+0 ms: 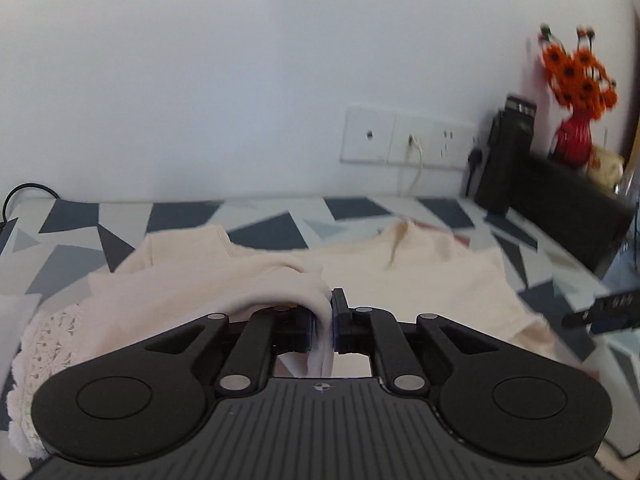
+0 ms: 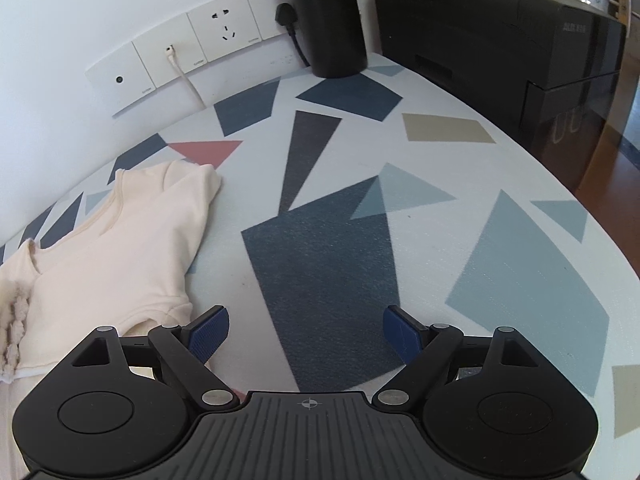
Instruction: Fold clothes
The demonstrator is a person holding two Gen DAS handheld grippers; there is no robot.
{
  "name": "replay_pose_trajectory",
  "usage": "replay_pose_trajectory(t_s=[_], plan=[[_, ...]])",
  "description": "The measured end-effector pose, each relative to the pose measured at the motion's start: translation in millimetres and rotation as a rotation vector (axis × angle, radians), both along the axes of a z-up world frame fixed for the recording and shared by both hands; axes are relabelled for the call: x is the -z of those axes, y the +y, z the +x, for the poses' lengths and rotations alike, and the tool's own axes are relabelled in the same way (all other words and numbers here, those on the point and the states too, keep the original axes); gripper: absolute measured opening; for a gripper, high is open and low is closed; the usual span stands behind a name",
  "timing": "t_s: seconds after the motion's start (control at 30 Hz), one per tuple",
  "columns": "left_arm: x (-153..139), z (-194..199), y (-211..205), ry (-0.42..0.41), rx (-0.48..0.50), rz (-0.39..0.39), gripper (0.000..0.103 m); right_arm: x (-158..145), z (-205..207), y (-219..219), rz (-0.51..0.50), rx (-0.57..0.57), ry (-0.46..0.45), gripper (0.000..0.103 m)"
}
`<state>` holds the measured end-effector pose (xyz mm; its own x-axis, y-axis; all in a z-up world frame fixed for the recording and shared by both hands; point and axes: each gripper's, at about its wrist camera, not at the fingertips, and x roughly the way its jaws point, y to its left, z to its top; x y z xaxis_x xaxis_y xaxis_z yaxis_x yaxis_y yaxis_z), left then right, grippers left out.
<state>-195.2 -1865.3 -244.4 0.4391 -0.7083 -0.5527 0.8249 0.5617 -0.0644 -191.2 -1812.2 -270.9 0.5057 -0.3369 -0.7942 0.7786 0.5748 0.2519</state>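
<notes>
- Left gripper (image 1: 333, 312): jaws nearly together, pinching a fold of the cream garment (image 1: 420, 280); the cloth runs up between the pads and drapes off to the left.
- No earlier picture to compare, so only the clamp itself is noted.
- Cream garment lies spread on the patterned tablecloth (image 1: 280, 216), neckline toward the wall; a lacy, textured edge (image 1: 48, 340) sits at the near left.
- Right gripper (image 2: 306, 334): jaws spread wide, nothing between them (blue pads bare), hovering over a dark patch of the cloth.
- In the right wrist view the garment (image 2: 120, 248) lies to the left, its hem just beside the left fingertip (image 2: 210, 332); contact cannot be judged.
- Background: wall sockets (image 1: 408, 140) with a white cable, a black cylinder (image 2: 324, 20), a black box (image 2: 500, 40) at the table's right.
- Red vase of orange flowers (image 1: 576, 92) on the box, blurred.
</notes>
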Motion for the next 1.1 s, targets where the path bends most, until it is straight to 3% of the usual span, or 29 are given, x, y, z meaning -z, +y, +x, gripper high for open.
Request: replay_pose_trajectory(t_s=[0.07, 0.1, 0.23, 0.3, 0.33, 0.47, 0.63, 0.7, 0.83, 0.9, 0.93, 1.0, 1.1], plan=[[9, -5, -4, -0.021, 0.006, 0.061, 0.037, 1, -3, 0, 0.001, 0.004, 0.001, 0.082], [10, -5, -1, -0.016, 0.012, 0.066, 0.041, 0, -5, 0, -0.002, 0.005, 0.000, 0.082], [2, -1, 31, 0.017, -0.004, 0.031, 0.064, -1, -11, -2, -0.008, 0.014, 0.002, 0.082], [-3, 3, 50, 0.034, -0.048, 0.015, 0.068, -1, -13, -4, -0.005, 0.021, 0.002, 0.082], [-4, 9, 61, 0.081, -0.085, -0.009, 0.072, -1, -14, -5, -0.003, 0.024, 0.001, 0.082], [2, 44, 98, 0.350, -0.309, -0.118, 0.073, -1, -13, -5, 0.003, 0.023, 0.000, 0.082], [19, 63, 142, 0.731, -0.539, -0.422, 0.073, -5, -8, 2, -0.015, -0.002, -0.002, 0.082], [25, 63, 154, 0.802, -0.575, -0.495, 0.073, -6, -6, 5, -0.023, -0.014, 0.001, 0.082], [25, 60, 172, 0.805, -0.550, -0.556, 0.074, -10, -4, 9, -0.047, -0.035, 0.013, 0.082], [25, 57, 180, 0.798, -0.492, -0.580, 0.084, -12, -6, 10, -0.053, -0.035, 0.011, 0.082], [22, 56, 183, 0.783, -0.465, -0.571, 0.092, -12, -6, 10, -0.051, -0.034, 0.012, 0.082], [14, 54, 187, 0.710, -0.433, -0.534, 0.093, -12, -7, 10, -0.049, -0.031, 0.018, 0.082], [14, 58, 196, 0.651, -0.559, -0.494, 0.096, -10, -8, 10, -0.047, -0.030, 0.025, 0.082]])
